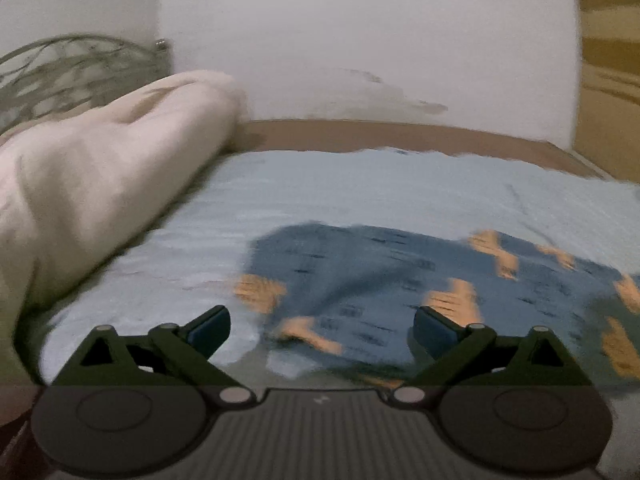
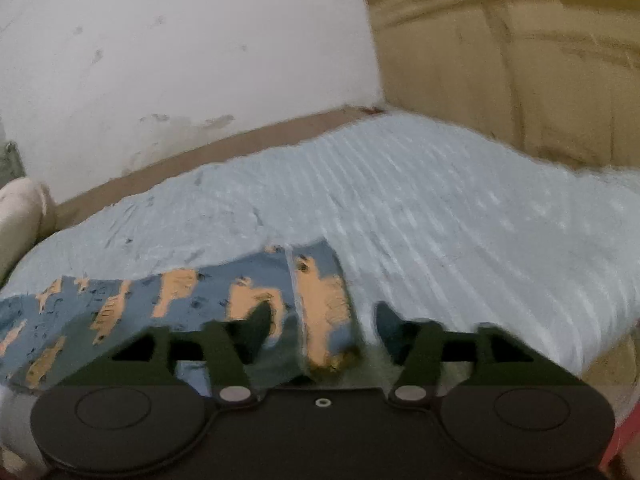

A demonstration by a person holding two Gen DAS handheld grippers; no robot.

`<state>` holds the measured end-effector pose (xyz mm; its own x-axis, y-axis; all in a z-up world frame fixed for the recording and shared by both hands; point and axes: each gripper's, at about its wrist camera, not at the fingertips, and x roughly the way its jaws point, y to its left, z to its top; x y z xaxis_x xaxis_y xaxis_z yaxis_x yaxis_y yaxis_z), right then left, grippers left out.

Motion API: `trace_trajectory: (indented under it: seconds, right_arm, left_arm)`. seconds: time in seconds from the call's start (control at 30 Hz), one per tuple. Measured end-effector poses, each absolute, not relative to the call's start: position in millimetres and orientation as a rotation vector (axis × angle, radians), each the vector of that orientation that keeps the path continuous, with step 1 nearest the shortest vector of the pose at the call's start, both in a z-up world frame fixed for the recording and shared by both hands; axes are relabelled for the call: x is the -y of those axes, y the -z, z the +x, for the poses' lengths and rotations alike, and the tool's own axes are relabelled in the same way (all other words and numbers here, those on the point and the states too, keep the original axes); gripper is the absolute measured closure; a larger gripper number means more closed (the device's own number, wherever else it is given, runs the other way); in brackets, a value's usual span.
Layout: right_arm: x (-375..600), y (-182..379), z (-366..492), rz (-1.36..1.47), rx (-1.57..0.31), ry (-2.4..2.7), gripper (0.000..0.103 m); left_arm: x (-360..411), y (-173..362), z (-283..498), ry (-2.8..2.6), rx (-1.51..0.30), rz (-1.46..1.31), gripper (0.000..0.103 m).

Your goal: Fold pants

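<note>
The left gripper (image 1: 322,330) has its jaws wide apart, and nothing is between them. It hangs above the near left part of the pants (image 1: 400,280), which are blue with orange figures. The right gripper (image 2: 320,330) also has its jaws apart. The right end of the pants (image 2: 320,304) lies between its fingers, but the pads do not press on it.

The pants lie spread on the near part of a bed, on a light blue sheet (image 2: 440,200). A rolled cream blanket (image 1: 100,172) is at the left of the bed. On the far side is a white wall (image 1: 360,40), and to the right a beige curtain (image 2: 520,60). The pictures are blurred.
</note>
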<state>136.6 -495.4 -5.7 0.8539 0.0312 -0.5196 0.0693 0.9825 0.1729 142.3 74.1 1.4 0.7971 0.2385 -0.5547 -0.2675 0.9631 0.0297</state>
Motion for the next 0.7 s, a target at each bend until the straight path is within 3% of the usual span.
trace_trajectory:
  seconds: [0.23,0.37,0.7]
  right_arm:
    - [423.1,1.5,166.4,0.128,-0.545,-0.157,0.01]
    - [362.7,1.6,191.9,0.111,-0.551,-0.304,0.007]
    - [235.2,6.4,234.9,0.078,-0.558,-0.565,0.006]
  left_arm:
    - [-162.5,11.2,155.6,-0.212,-0.606,-0.301,0.002]
    - [-197.6,27.5,170.8,-0.138,-0.639,-0.441,0.023]
    - [-202.4,41.5,209.9,-0.05,-0.715,-0.412,0.054]
